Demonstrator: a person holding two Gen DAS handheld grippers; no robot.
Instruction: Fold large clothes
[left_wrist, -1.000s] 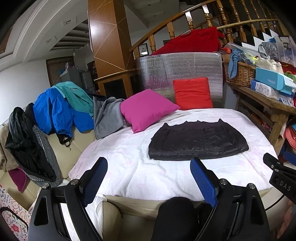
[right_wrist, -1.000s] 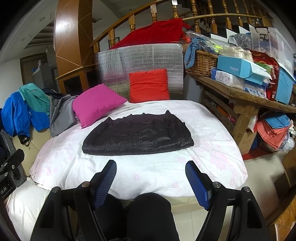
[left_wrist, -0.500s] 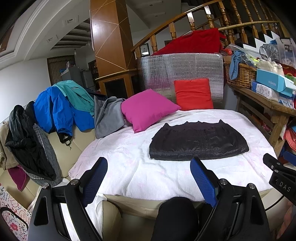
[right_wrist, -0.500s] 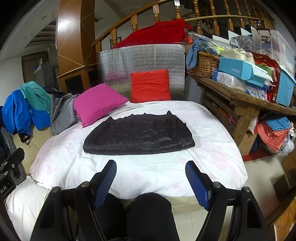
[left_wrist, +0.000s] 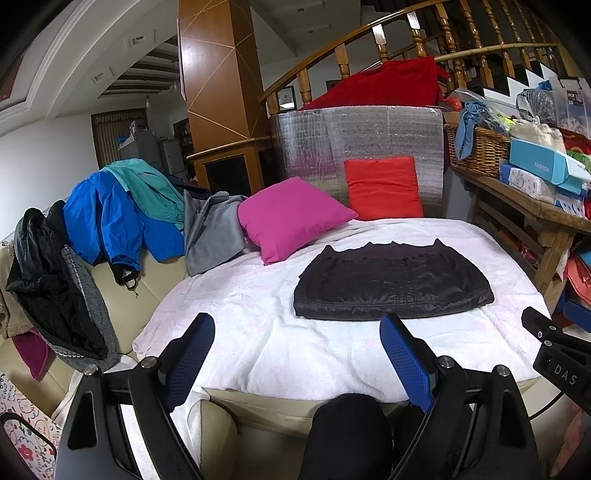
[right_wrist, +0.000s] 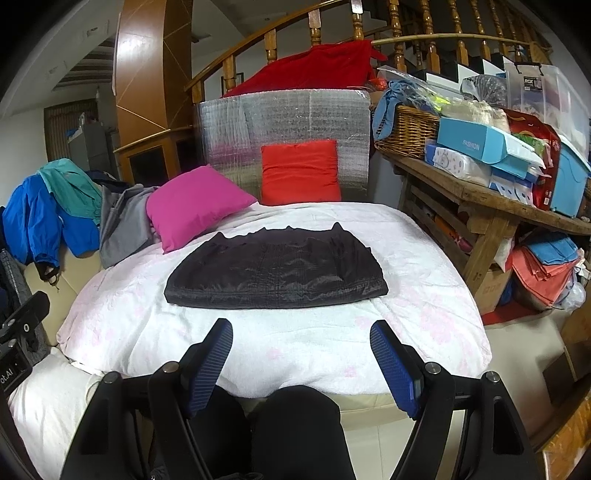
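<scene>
black folded garment (right_wrist: 275, 275) on white blanket (right_wrist: 147, 325), pink cushion (right_wrist: 195, 205) beside it, both tongs (left_wrist: 297, 341) (right_wrist: 301, 345) spread, empty

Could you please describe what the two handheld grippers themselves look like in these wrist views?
Both look alike. The left gripper and the right gripper each have two black angular arms with cut-out windows and silver pivot screws, ending in flat blue fingers with a ribbed texture. In the left wrist view, the other gripper's black body shows white lettering at the right edge.
</scene>
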